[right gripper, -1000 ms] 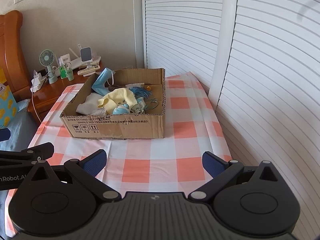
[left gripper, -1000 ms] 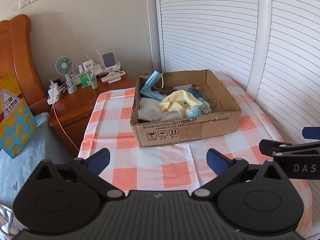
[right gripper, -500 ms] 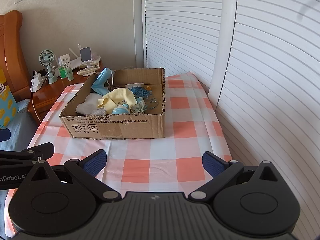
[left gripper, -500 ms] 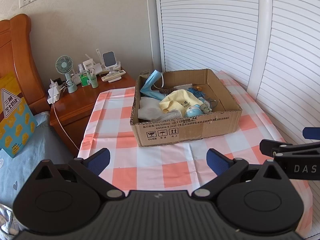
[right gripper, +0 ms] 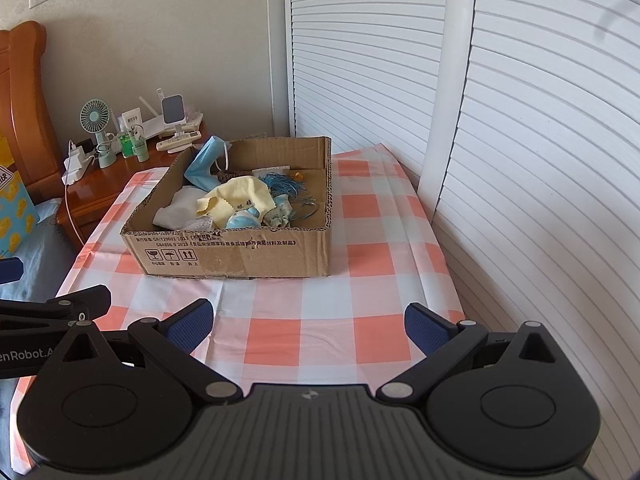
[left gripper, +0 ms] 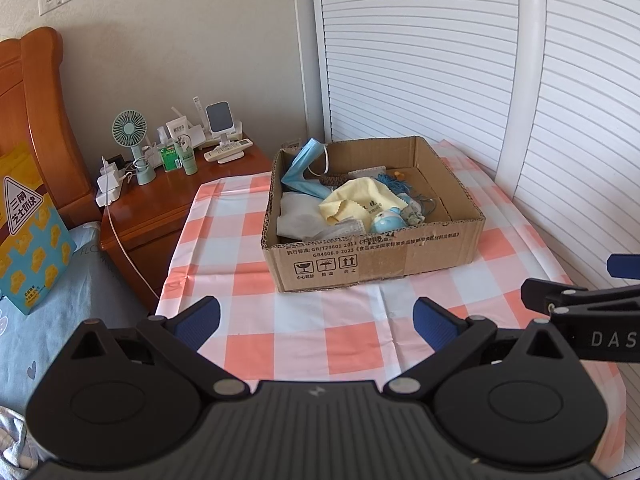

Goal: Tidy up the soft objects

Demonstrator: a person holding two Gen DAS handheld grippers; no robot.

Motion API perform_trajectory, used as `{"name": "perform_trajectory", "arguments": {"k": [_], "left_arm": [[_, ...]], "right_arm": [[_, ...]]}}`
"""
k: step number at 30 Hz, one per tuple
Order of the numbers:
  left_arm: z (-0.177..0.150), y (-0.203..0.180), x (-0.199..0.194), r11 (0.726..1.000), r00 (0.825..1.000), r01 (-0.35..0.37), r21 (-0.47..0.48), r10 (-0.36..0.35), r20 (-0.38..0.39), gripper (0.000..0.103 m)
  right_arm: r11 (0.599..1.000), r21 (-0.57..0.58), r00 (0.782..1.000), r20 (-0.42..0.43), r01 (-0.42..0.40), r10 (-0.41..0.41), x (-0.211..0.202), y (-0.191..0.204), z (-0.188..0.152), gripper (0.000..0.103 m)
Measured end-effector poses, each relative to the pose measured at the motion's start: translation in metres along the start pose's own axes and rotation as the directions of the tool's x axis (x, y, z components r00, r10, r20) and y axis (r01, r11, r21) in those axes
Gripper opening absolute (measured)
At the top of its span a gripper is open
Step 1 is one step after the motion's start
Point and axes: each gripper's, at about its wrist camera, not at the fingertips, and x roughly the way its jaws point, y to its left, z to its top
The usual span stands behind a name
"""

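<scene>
Surface: orange-and-white checked tablecloth (left gripper: 352, 344) on a table beside white louvred doors (right gripper: 520, 120).
Left gripper (left gripper: 316, 322): black, blue-padded fingers spread wide, holding nothing, low over the near cloth.
Right gripper (right gripper: 308, 322): same build, jaws apart, empty; "DAS" reads on its side in the left view.
Open room: bare cloth between both grippers and the box.
Box: shallow brown cardboard box (left gripper: 376, 258), front printed "GB4806.9 2023" with handling icons.
Contents: pale yellow cloth (left gripper: 360, 200), blue face mask (left gripper: 304, 172), white fabric (left gripper: 300, 216), small blue round toy (left gripper: 386, 222), all piled left of centre.
Far left: wooden nightstand (left gripper: 160, 200) with small green fan (left gripper: 129, 136).
</scene>
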Motion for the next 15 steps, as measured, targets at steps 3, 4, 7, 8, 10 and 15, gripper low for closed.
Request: {"name": "perform_trajectory", "arguments": {"k": [3,4,7,8,10,15], "left_arm": [[0.0003,-0.0002,0.0002,1.0,1.0,0.0,0.0,0.0,0.0,0.102],[0.0003,-0.0002,0.0002,1.0,1.0,0.0,0.0,0.0,-0.001,0.102],[0.0003,-0.0005,0.0003,1.0,1.0,0.0,0.0,0.0,-0.001,0.102],[0.0005,-0.0005,0.0003,1.0,1.0,0.0,0.0,0.0,-0.002,0.102],[-0.0003,-0.0006,0.0001,1.0,1.0,-0.002,0.001,0.002,-0.002,0.102],[-0.0012,0.0003,0.0011,1.0,1.0,-0.002,-0.001,0.002,-0.002,0.102]], "right_arm": [[1.0,-0.001,1.0,0.0,0.0,0.0,0.0,0.0,0.0001,0.103],[1.0,0.0,1.0,0.0,0.0,0.0,-0.0001,0.0,0.0001,0.103],[1.0,-0.002,1.0,0.0,-0.001,0.001,-0.0004,0.0007,0.0001,0.103],[1.0,-0.003,1.0,0.0,-0.002,0.002,-0.0005,0.0009,0.0,0.103],[1.0,-0.002,1.0,0.0,-0.002,0.002,-0.0007,0.0013,-0.0001,0.103],[1.0,-0.003,1.0,0.001,-0.001,0.001,-0.0005,0.0016,-0.0001,0.103]]}}
